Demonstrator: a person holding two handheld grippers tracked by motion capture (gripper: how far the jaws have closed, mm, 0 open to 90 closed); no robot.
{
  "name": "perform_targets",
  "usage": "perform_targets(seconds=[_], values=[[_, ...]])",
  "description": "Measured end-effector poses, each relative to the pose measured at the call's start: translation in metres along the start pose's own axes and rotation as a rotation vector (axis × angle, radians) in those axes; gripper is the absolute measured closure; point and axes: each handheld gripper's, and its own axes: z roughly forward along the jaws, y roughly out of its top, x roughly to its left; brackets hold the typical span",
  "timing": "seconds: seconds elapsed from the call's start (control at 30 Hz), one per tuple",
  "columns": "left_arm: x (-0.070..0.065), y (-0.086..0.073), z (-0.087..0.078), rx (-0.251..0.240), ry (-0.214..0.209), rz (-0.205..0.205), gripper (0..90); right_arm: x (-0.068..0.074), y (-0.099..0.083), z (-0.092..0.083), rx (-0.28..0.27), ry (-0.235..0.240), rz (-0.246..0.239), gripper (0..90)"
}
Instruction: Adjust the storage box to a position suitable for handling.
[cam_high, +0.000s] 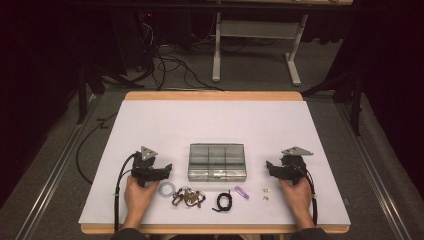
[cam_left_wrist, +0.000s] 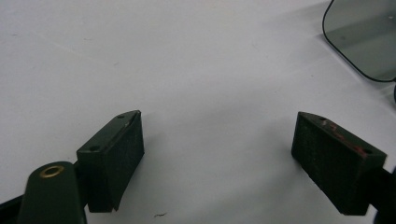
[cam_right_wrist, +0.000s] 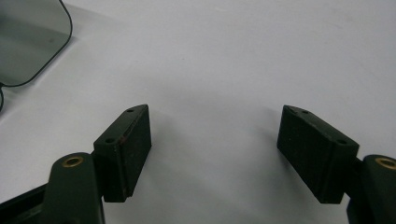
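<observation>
Grippers parked either side of the compartment box (cam_high: 217, 162) — left gripper (cam_high: 167, 169) and right gripper (cam_high: 269, 165) both gaping, empty, so I'm ready to grab bits.

From the high view you are looking forward and down over the whole white table (cam_high: 215, 120), from some way off. Your two gripper views are looking close along the tabletop, low and near. Each is catching a corner of the clear compartment box (cam_high: 217, 162) (cam_left_wrist: 362, 37) (cam_right_wrist: 30, 39), which the high view is showing centrally.
</observation>
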Motion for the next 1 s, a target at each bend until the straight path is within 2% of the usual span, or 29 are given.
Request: perform_targets(seconds=[0.63,0.73,0.8,1.0], values=[[0.0000,0.0008,0.0006,0.006,-0.001,-0.004,17.2,0.0004,0.0006,0.0002,0.004,0.006,-0.007,25.9],[-0.0004,0.0008,0.0007,0.003,0.002,-0.006,17.0,0.0003,0.0009,0.0002,0.007,0.007,-0.007,25.8],[-0.0009,0.0001,0.0012,0.002,0.019,0.005,14.7,-0.0006,0.0009,0.0002,0.006,0.016,0.002,25.7],[-0.0009,0.0015,0.0000,0.004,0.011,-0.014,15.3,-0.0003,0.0010,0.0000,0.008,0.016,-0.002,26.4]])
